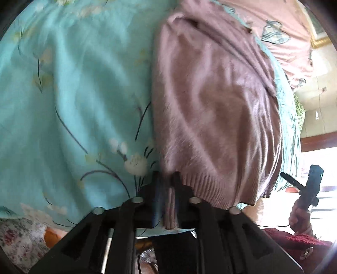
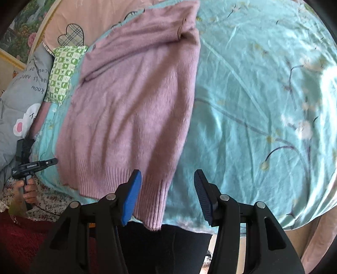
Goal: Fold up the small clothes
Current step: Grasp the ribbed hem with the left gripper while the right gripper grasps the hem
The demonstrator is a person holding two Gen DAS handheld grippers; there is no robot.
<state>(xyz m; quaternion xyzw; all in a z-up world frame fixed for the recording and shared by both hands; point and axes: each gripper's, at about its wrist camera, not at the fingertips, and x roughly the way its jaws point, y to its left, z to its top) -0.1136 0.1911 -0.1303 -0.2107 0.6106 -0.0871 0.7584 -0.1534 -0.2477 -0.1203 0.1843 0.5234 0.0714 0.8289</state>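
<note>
A mauve knitted sweater point(image 1: 214, 109) lies flat on the turquoise flowered bedsheet point(image 1: 73, 94), its ribbed hem towards me. In the left wrist view my left gripper point(image 1: 166, 179) is shut on the hem's left corner, and a strip of ribbing hangs between its narrow jaws. In the right wrist view the sweater point(image 2: 130, 109) spreads to the left. My right gripper point(image 2: 166, 179) stands open above the hem's right corner, whose ribbing lies beside the left blue pad point(image 2: 131, 196) without being pinched. The left gripper point(image 2: 34, 164) shows there at the sweater's left edge, held by a hand.
Pillows are piled at the head of the bed: a pink one point(image 2: 88, 19), a green checked one point(image 2: 63, 71) and a grey printed one point(image 2: 23, 88). The bed's near edge runs just under both grippers. A dark red cloth point(image 1: 294, 242) lies low at the side.
</note>
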